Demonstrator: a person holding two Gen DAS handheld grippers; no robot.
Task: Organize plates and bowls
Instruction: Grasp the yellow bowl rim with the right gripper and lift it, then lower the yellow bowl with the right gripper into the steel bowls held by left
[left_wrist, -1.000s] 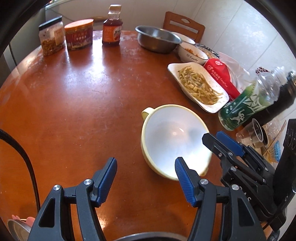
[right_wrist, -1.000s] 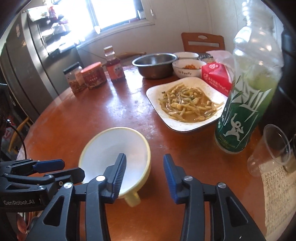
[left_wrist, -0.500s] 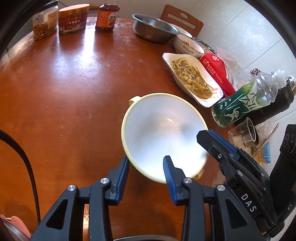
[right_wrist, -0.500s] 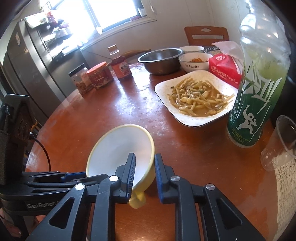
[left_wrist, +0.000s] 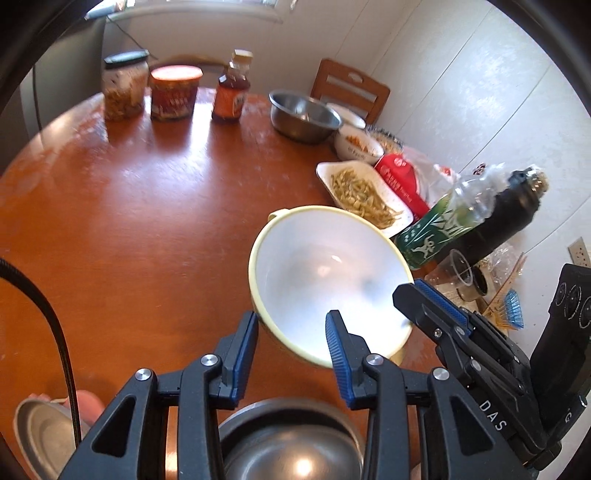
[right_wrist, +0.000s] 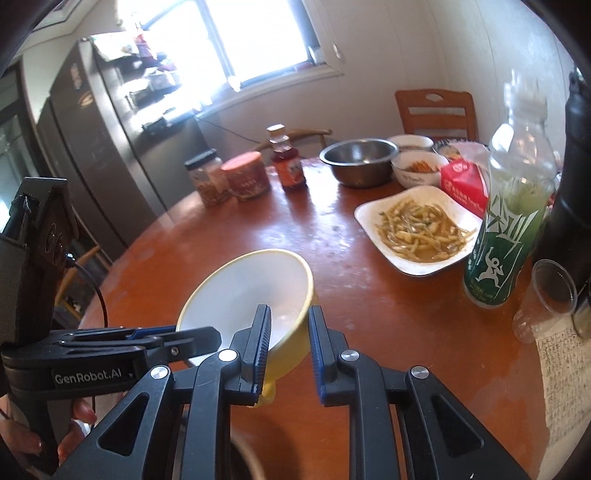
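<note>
- Yellow bowl (left_wrist: 328, 280), white inside: tilted, apparently lifted clear of the round wooden table (left_wrist: 147, 206), held at its near rim from two sides.
- Left gripper (left_wrist: 291, 332): jaws narrow, clamped across the bowl's rim.
- Right gripper (right_wrist: 288, 332): jaws drawn close, pinching the bowl's wall above its handle.
- Steel bowl (left_wrist: 290, 454): directly below the left gripper, partly hidden.
- Plate of bean sprouts (right_wrist: 421, 229): beside the green bottle (right_wrist: 506, 236).

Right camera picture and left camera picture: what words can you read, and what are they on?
"GenRobot.AI": on the black left claw.
"DAS": on the black right claw.
Red tissue pack, green-labelled clear plastic bottle, white rice bowl, jars, handwritten paper sheet: writing too small or blurred to read.
</note>
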